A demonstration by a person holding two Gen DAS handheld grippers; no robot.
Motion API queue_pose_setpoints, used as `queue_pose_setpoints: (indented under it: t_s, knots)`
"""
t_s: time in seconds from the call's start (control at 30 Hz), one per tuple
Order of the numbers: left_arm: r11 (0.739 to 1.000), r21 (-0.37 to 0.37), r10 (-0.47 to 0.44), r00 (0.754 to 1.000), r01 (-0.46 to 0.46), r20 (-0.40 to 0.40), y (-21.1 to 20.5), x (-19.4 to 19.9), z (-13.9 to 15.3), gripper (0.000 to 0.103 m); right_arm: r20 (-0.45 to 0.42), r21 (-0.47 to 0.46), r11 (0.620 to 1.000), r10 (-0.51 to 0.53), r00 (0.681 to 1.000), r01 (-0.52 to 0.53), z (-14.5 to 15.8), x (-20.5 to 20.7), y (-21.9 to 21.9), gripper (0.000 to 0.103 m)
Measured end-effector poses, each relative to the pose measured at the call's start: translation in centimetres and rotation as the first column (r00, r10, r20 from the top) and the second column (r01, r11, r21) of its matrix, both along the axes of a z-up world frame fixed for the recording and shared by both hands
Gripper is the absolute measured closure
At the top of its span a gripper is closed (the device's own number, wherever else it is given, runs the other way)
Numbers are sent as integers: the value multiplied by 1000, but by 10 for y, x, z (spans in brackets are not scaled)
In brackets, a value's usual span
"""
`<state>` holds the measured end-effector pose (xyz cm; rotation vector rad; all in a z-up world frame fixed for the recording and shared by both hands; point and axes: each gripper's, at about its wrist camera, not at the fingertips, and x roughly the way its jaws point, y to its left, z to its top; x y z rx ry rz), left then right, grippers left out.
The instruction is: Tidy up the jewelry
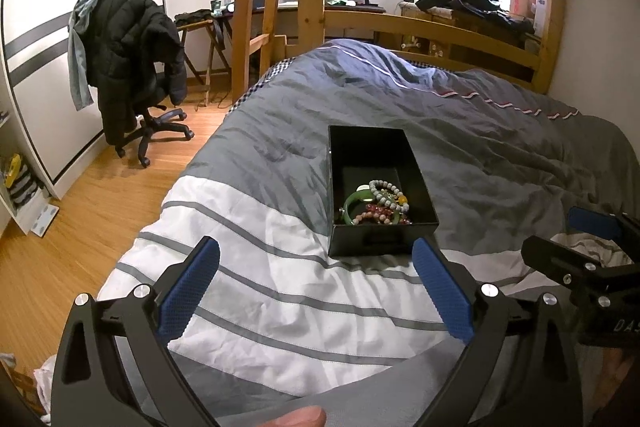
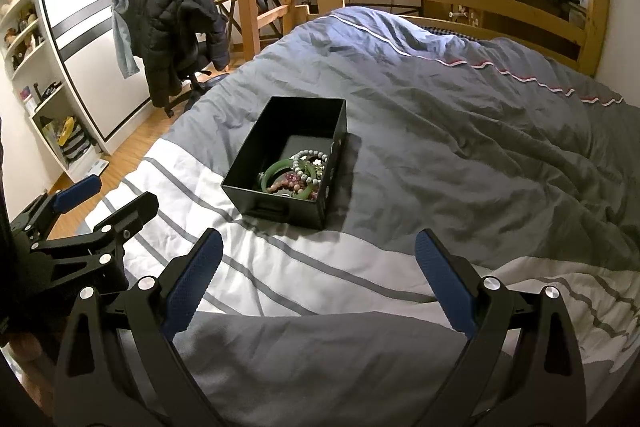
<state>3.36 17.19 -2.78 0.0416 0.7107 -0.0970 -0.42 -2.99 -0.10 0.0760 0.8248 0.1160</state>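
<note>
Nearest the left wrist lens is a fingertip [image 1: 298, 417] at 6 o'clock, and just beyond it the left gripper [image 1: 316, 267] hangs released, its blue pads spread wide over the striped duvet [image 1: 260, 291] with nothing between them. The right gripper [image 2: 318, 269] is likewise spread and empty, low over the same bedding. In the left view the black box [image 1: 370, 245] sits at about 12 o'clock of the left gripper, near its right pad but apart from it; in the right view it lies at about 11 o'clock, farther off. Inside, at the near end, lie a green bangle [image 1: 354, 205], a pale bead bracelet [image 1: 386, 193] and reddish bead bracelets [image 1: 380, 215], heaped together. No jewelry shows on the duvet, so the gathering looks done; what may remain is closing or moving the box, though no lid is in sight.
</note>
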Motion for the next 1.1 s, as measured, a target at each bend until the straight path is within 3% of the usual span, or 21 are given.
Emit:
queue_pose_setpoints:
  t_s: [1.1]
  knots:
    - [1000, 25, -19, 1000, 19, 3, -6, 0, -1, 6, 8, 14, 1000, 4, 1000, -4, 1, 0, 4, 7]
